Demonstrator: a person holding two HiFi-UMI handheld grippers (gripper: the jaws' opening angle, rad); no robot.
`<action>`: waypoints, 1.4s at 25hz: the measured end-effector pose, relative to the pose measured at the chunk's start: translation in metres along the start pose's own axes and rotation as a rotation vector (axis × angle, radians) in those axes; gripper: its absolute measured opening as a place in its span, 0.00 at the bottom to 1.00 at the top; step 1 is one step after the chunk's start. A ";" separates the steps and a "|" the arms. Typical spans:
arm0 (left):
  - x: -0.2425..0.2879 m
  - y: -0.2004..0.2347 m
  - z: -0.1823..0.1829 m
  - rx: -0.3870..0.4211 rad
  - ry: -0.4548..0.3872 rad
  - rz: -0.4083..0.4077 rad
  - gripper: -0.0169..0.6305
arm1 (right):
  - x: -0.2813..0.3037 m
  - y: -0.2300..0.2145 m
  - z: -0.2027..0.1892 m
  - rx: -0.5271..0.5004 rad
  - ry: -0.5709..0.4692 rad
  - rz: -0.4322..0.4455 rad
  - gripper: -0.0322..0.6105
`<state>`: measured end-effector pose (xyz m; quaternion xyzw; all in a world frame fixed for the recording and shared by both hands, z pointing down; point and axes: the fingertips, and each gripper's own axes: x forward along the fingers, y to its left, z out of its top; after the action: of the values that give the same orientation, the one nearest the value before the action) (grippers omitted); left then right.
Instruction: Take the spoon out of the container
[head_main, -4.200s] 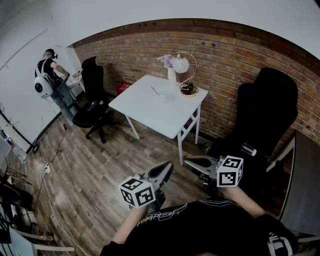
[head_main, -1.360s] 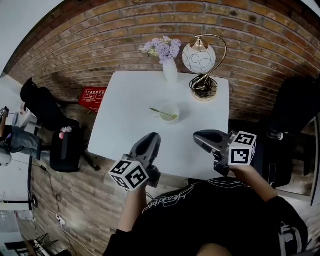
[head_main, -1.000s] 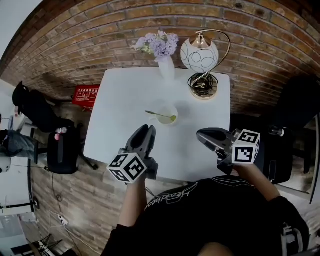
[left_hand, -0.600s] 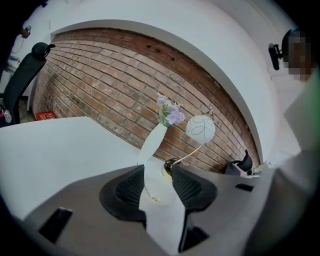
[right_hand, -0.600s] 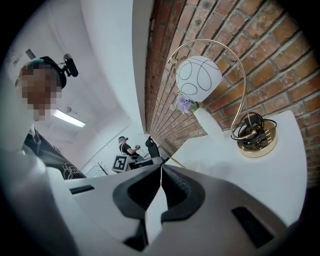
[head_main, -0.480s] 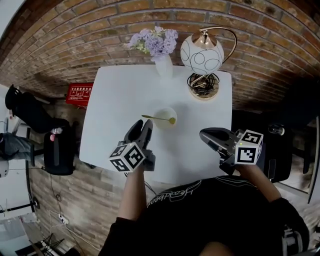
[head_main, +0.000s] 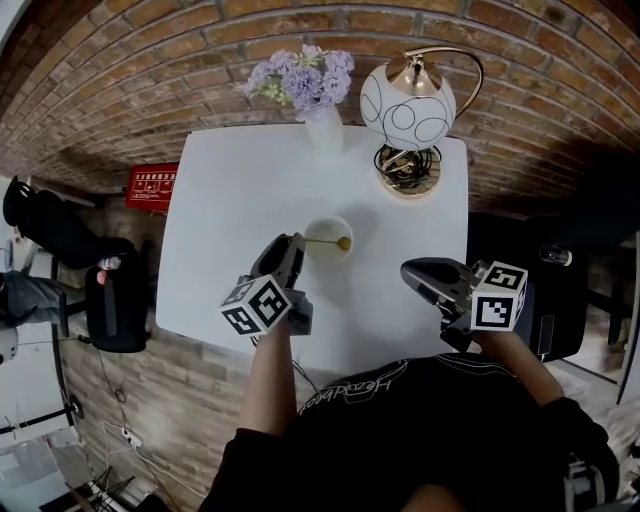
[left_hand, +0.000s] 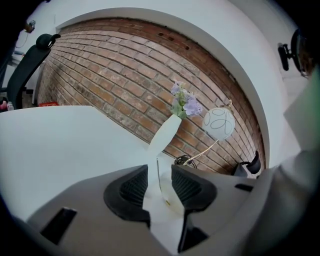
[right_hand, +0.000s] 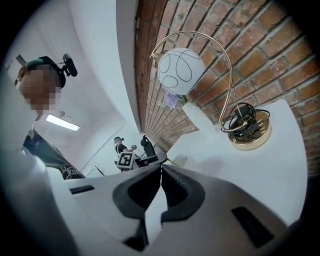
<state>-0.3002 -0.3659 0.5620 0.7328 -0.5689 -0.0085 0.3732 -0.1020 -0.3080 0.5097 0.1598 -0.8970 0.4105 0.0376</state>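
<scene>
Plainly, the spoon (head_main: 322, 240) lies across the rim of the small white container (head_main: 325, 253) in the middle of the white desk (head_main: 225, 195), its handle reaching towards the person's left. The left gripper (head_main: 289, 246) hangs just beside that handle, tilted down. Its jaws have just been opening and stand apart, and the thin handle shows in the gap between them with neither pad pressing on it. The right gripper (head_main: 411, 271) hovers over the desk's right edge, well apart from the container, its jaws together at the tips on nothing. At the desk's far side stand a white vase of purple flowers (head_main: 322, 125) and a gold-stemmed globe lamp (head_main: 408, 100) against the brick wall (head_main: 150, 70).
</scene>
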 end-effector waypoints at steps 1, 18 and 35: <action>0.002 0.001 0.000 -0.006 -0.003 -0.002 0.25 | 0.000 -0.001 -0.001 0.004 0.002 -0.002 0.05; 0.007 -0.001 0.002 -0.025 -0.032 0.001 0.04 | 0.007 -0.002 -0.005 0.013 0.020 -0.004 0.05; -0.026 -0.035 0.029 0.046 -0.125 -0.020 0.04 | -0.003 0.032 -0.013 -0.018 -0.002 0.015 0.05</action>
<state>-0.2926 -0.3570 0.5110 0.7450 -0.5836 -0.0448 0.3200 -0.1099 -0.2778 0.4943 0.1529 -0.9018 0.4026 0.0351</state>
